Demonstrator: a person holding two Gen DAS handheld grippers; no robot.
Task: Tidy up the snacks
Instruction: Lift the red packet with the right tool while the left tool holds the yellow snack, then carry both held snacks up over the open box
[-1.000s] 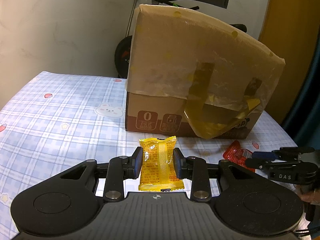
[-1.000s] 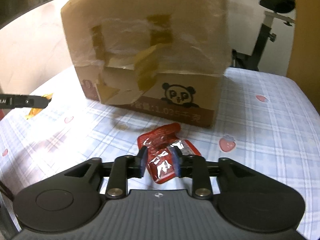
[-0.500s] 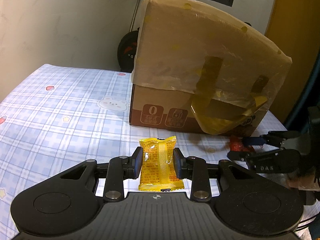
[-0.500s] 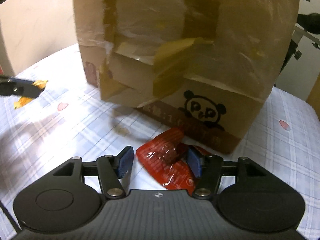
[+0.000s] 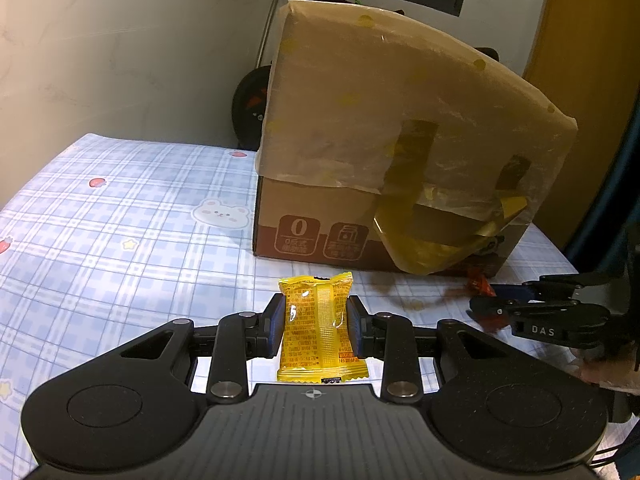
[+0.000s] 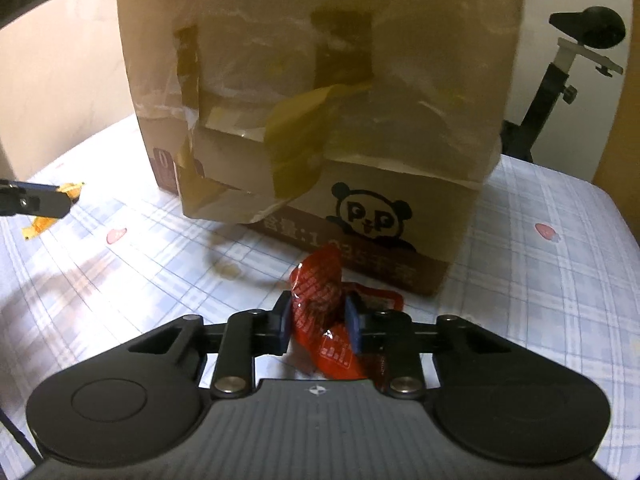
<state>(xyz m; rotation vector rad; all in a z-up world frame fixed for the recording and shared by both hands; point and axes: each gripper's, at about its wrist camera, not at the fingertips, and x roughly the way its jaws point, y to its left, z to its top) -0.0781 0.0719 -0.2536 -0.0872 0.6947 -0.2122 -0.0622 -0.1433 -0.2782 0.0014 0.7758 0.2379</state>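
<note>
Here, one yellow snack packet [image 5: 318, 326] upright, clamped in left gripper [image 5: 316, 330]. Two red snack packets [image 6: 340, 354] on checked tablecloth [image 6: 540, 304] beside one taped cardboard box [image 6: 316, 120]; upper one pinched in right gripper [image 6: 318, 326], jaws just closed.

place: home room | surface: blue plaid cloth [image 5: 120, 240] printed with bunnies, strawberries, stars | centre: taped cardboard box [image 5: 400, 160] with panda logo | upper right of right-wrist view: exercise bike seat [image 6: 588, 28] | background: plain wall [image 5: 120, 60]

A taped cardboard box [image 5: 400, 152] stands on a blue checked tablecloth [image 5: 120, 220].
</note>
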